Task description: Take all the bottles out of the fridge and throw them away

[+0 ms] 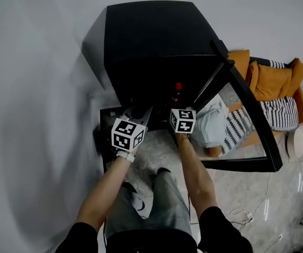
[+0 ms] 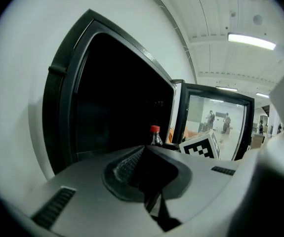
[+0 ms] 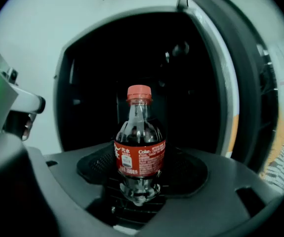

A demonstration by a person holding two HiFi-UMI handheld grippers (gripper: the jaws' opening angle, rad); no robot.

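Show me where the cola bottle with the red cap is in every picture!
Head view: the cola bottle sits mid-picture, at the fridge mouth.
Left gripper view: bottle small, centre, beyond the jaws.
Right gripper view: bottle big, centre, gripped between the jaws.
Shared landmark: the fridge's open glass door.

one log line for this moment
step: bottle removal | right gripper: shut on red-capped clear plastic cola bottle, at open black fridge | left gripper: shut, empty

Fridge [image 1: 151, 36] open ahead; its glass door [image 1: 241, 165] close at right.
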